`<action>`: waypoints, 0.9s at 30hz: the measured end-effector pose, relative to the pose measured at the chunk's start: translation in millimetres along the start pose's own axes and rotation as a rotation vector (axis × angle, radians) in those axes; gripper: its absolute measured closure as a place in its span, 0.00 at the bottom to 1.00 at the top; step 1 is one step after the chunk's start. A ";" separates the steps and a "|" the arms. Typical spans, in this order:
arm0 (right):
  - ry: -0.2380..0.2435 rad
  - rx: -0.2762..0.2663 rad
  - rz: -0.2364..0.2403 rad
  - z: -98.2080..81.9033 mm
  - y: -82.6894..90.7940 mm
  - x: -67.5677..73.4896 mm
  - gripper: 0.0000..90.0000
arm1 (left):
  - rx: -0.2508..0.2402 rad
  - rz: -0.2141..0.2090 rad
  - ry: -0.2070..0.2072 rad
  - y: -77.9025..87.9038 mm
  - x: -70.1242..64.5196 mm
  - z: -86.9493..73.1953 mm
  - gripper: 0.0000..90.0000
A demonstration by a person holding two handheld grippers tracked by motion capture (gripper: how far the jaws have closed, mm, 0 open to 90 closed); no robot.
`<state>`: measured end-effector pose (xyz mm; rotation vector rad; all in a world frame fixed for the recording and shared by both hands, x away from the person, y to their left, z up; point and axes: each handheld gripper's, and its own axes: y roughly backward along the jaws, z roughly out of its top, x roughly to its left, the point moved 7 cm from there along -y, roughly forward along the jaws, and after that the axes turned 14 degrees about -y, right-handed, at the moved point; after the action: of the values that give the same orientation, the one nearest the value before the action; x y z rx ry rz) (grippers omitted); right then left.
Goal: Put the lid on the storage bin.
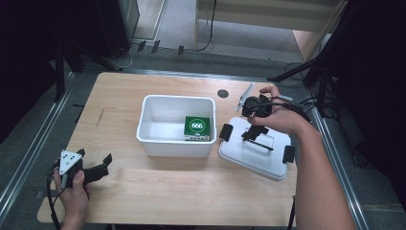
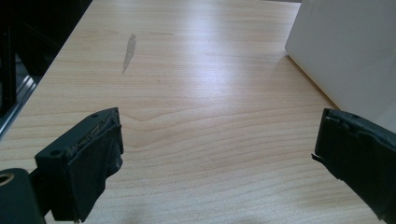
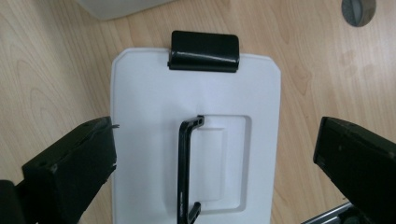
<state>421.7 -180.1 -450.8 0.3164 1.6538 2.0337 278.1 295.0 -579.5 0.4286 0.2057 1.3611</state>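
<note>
My right claw is wide open and holds nothing. It hangs right over the white lid, looking straight down on it. The black handle of the lid sits between my two jaws, a bit closer to the left one. In the right gripper view the handle's long side runs from 12 o'clock to 6 o'clock, and my jaws stand at 9 and 3. So they are on both sides of the thin bar, and I think I only need to go down and squeeze. One black latch sits at the lid's far end, at 12 o'clock.

In the high view my right claw is over the lid, which lies flat on the surface. The white bin stands just beside the lid, at 9 o'clock from it. A green box lies inside the bin.

My left claw is wide open and empty too. It rests low by the surface's near left corner, well apart from the lid. My right claw is the near one, so the lid is its job.
</note>
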 end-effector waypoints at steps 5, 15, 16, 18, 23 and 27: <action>-0.021 0.012 0.013 -12.8 -7.0 -1.8 0.00 | 0.000 0.000 0.001 -0.1 0.0 0.0 0.02; -0.054 0.021 0.022 -32.2 -19.0 -6.9 0.00 | 0.002 0.001 0.000 -0.1 -0.2 -0.1 0.02; -0.054 0.021 0.022 -32.2 -19.0 -6.9 0.00 | 0.002 0.001 0.000 -0.1 -0.2 -0.1 0.02; -0.069 0.019 0.016 -37.9 -22.1 -8.1 0.02 | 0.001 0.001 0.000 -0.1 -0.3 -0.1 0.02; -0.063 0.027 0.012 -45.5 -25.9 -8.6 0.08 | 0.003 0.000 -0.002 -0.1 -0.3 -0.2 0.02; -0.065 0.026 0.009 -49.3 -28.4 -8.5 0.11 | 0.003 0.000 -0.003 -0.1 -0.4 -0.2 0.02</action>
<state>412.0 -222.3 -488.8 0.3956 1.6436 1.9886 278.1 294.6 -579.8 0.4326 0.2051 1.3606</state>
